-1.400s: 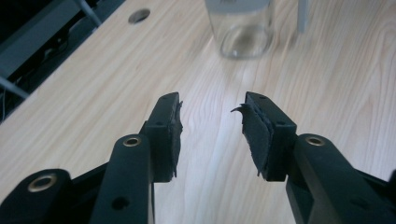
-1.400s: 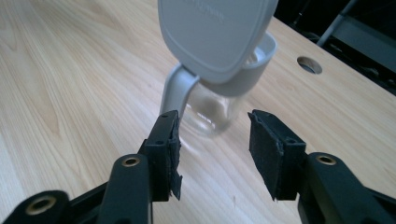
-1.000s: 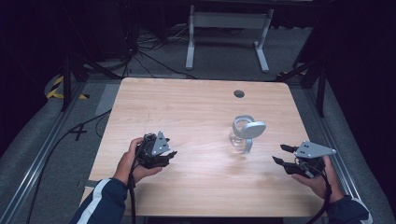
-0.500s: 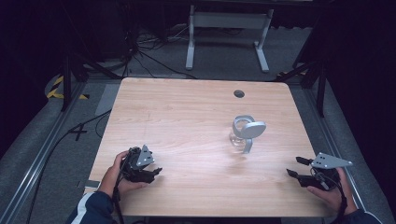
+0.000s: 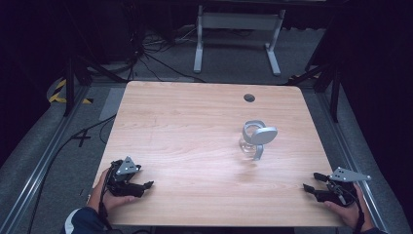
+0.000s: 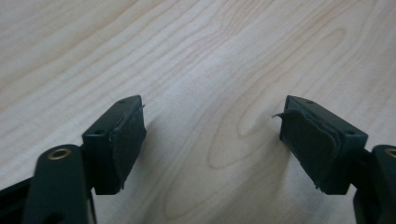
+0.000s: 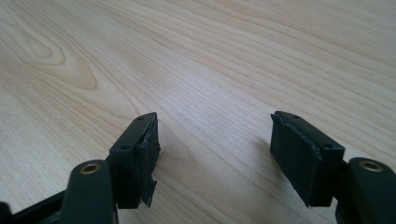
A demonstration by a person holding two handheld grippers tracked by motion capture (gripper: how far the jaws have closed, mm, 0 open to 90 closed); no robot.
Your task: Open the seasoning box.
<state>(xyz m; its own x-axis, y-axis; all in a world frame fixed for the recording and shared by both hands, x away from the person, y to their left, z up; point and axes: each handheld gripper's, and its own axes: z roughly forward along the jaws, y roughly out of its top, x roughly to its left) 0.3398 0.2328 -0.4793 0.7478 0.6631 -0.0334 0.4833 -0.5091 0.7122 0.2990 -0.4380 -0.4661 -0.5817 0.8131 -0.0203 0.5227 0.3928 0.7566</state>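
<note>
Both claws sit at the near edge of the worktop (image 5: 195,122), empty. The left claw (image 5: 146,185) rests by the near-left corner, jaws wide apart w/ nothing between them; in the left gripper view the pads (image 6: 126,140) frame bare wood grain only. The right claw (image 5: 311,183) is at the near-right corner, also spread wide and holding nothing; its pads (image 7: 144,158) look frayed at the edges in the right gripper view.

The thing nearest to hand is a clear glass (image 5: 249,145), standing right of centre on the worktop, well apart from both claws, w/ a grey looped metal piece (image 5: 258,135) leaning in or on it. Exact seating of that piece can't be told from the high view.

Risks, judged from here:
- Glass is see-through & hard to read, so a claw could misjudge the rim and knock it over.
- The metal piece looks top-heavy and tilted; a nudge on the approach would prob. tip it out or drag the glass w/ it.
- Worn pads + smooth glass = likely slip if the squeeze is off-centre.
- Right claw is v. close to the worktop edge; a trailing cable could snag there on the reach.
</note>
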